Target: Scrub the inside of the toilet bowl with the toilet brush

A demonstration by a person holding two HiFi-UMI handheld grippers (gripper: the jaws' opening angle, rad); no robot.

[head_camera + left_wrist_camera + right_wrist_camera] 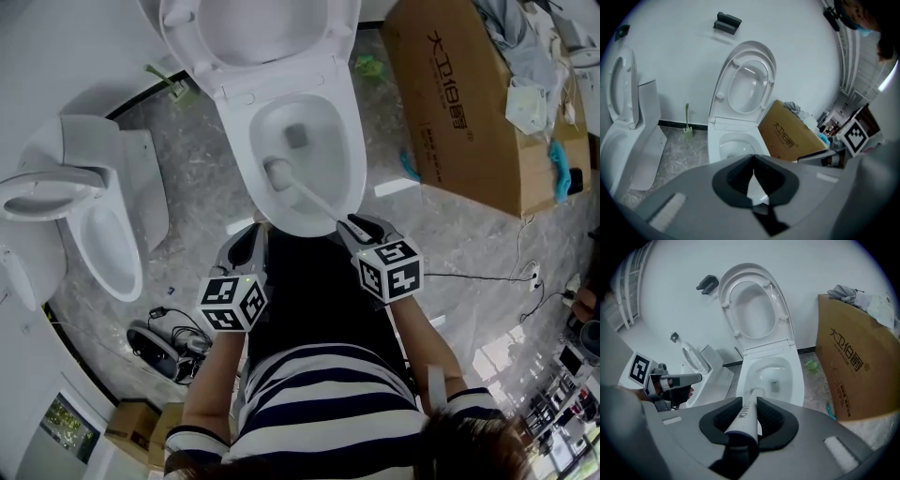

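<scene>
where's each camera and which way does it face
Head view: on the person's head, facing steeply down at the toilet bowl; striped shirt, left gripper, right gripper show.
Left gripper view: on the left gripper, facing along its shut jaws toward the bowl and cardboard box.
Right gripper view: on the right gripper, facing the bowl along jaws clamping the toilet brush.
Shared: every view shows the bowl.

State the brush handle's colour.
The brush handle is white, with small dark print; clearest in the right gripper view.
</scene>
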